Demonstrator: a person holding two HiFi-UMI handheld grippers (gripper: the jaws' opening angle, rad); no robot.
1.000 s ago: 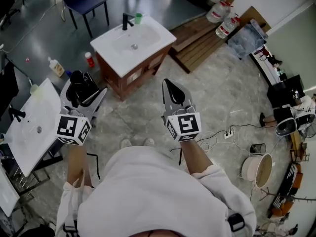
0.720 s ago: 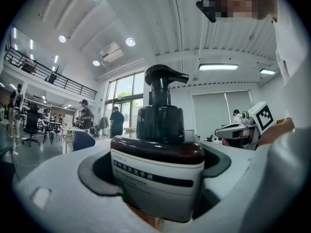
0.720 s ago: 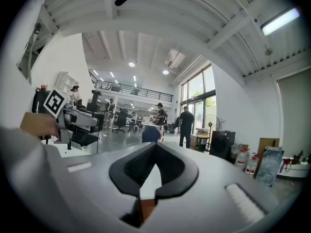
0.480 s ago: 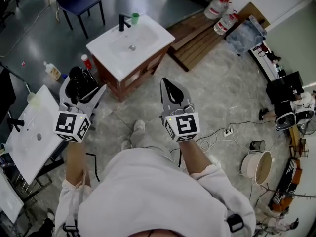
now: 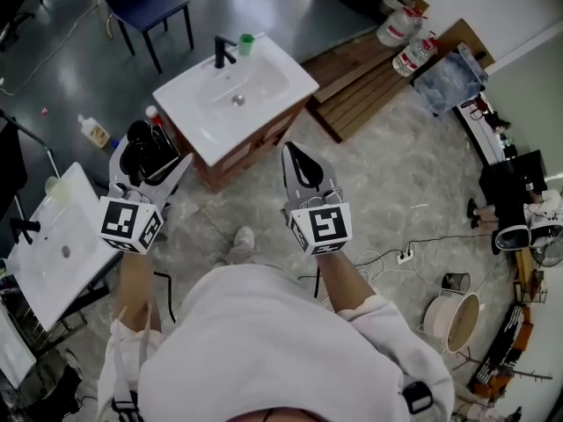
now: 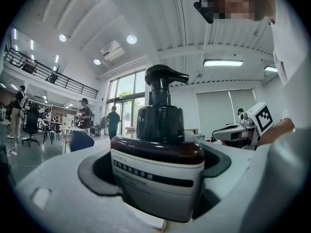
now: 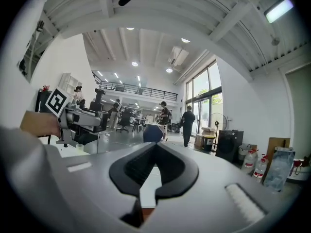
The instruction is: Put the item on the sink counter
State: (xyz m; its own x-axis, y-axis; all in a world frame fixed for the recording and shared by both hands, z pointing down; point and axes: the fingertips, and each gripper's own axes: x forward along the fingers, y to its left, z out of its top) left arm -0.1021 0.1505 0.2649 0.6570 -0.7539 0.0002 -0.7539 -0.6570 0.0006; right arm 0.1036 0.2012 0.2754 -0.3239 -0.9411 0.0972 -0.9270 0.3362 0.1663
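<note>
My left gripper (image 5: 148, 161) is shut on a dark pump bottle (image 5: 141, 148), held upright above the floor left of the white sink counter (image 5: 290, 82). In the left gripper view the pump bottle (image 6: 158, 157) fills the space between the jaws, its white label facing the camera. My right gripper (image 5: 303, 167) hangs in front of the sink cabinet with its jaws closed and nothing between them; the right gripper view shows the right gripper (image 7: 154, 171) the same way. A black faucet (image 5: 223, 51) and a green cup (image 5: 247, 44) stand at the counter's far edge.
A second white sink top (image 5: 53, 244) lies at the left. A red-capped bottle (image 5: 154, 117) and a soap bottle (image 5: 92, 132) stand on the floor. A blue chair (image 5: 145, 3) is behind the counter, wooden pallets (image 5: 369, 77) to its right. Cables (image 5: 396, 253) trail on the floor.
The person has stepped a little; the sink counter has shifted slightly right in the view. Both grippers keep their hold and spacing.
</note>
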